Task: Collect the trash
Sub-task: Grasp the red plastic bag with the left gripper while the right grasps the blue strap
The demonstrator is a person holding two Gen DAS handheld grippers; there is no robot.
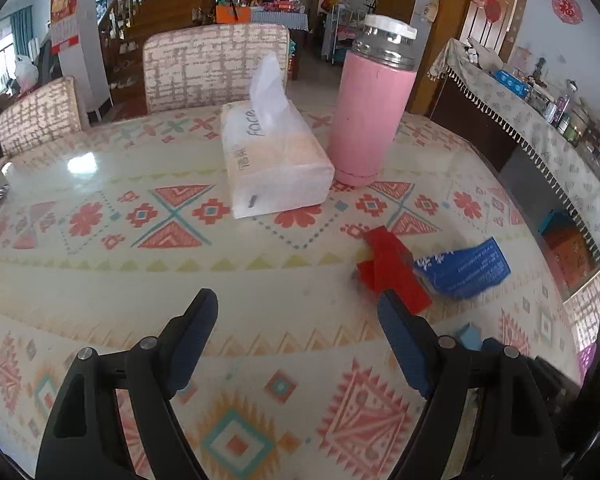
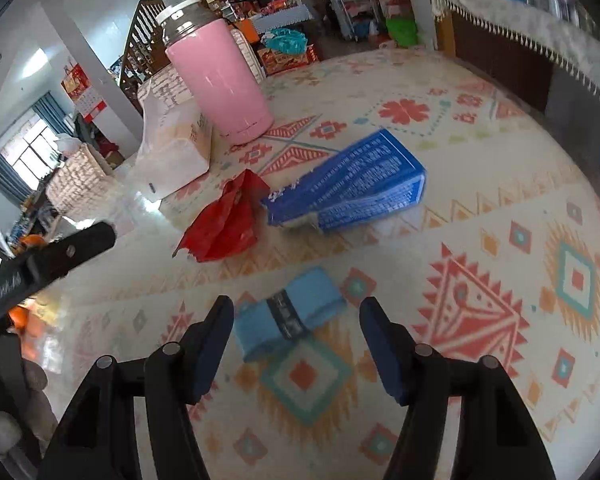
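Three pieces of trash lie on the patterned table [image 2: 480,160]. A crumpled red wrapper [image 2: 224,226] lies left of a crushed dark blue carton [image 2: 352,188]. A small light blue packet [image 2: 290,312] lies nearest, just ahead of my open, empty right gripper [image 2: 296,332]. In the left wrist view the red wrapper [image 1: 392,270] and blue carton [image 1: 462,270] lie ahead to the right, and the light blue packet [image 1: 470,336] peeks out behind the right finger. My left gripper [image 1: 296,312] is open and empty above the table, its right fingertip close to the red wrapper.
A tall pink thermos [image 1: 370,108] and a soft tissue pack [image 1: 272,164] stand at the table's middle. Two upholstered chairs [image 1: 216,64] are at the far side. A draped sideboard [image 1: 540,120] runs along the right. The left gripper's finger [image 2: 60,254] shows at the right wrist view's left.
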